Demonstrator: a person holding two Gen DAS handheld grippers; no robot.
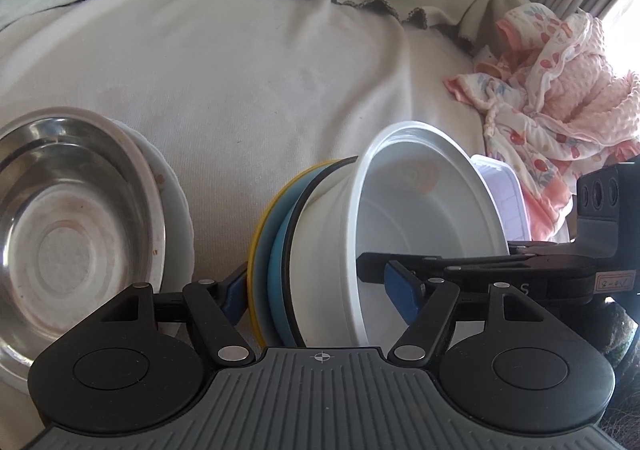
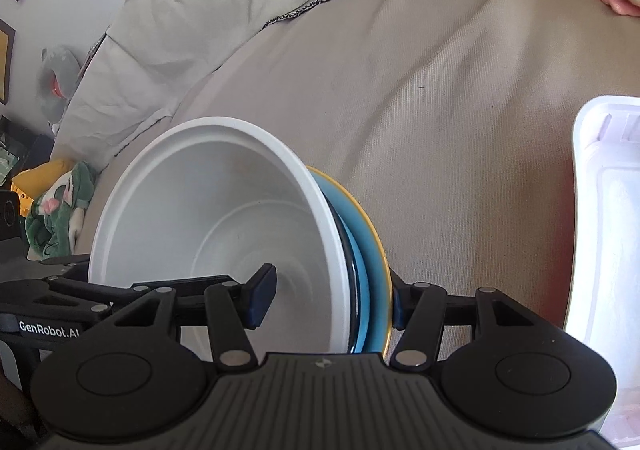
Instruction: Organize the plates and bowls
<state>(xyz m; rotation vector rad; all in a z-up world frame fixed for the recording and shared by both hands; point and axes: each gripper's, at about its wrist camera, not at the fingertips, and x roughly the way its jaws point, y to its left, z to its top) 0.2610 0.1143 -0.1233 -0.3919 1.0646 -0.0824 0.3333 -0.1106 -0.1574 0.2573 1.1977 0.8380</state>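
A stack of a white plastic bowl [image 1: 424, 218], a black-rimmed dish, a blue plate [image 1: 278, 262] and a yellow plate [image 1: 256, 250] stands on edge, held between both grippers. My left gripper [image 1: 320, 294] is shut on the stack, one finger inside the bowl, one behind the yellow plate. My right gripper [image 2: 328, 298] is shut on the same stack from the other side: white bowl [image 2: 200, 210], blue plate [image 2: 366, 250]. The right gripper's body shows in the left wrist view [image 1: 520, 266]. A steel bowl [image 1: 68, 218] rests on a white plate [image 1: 176, 206] at left.
All lies on a sofa covered with a pale cloth [image 1: 260, 82]. A pink baby blanket [image 1: 560, 106] is heaped at right. A white plastic container [image 2: 604, 234] sits close to the right. Soft toys [image 2: 60, 206] lie at the far left.
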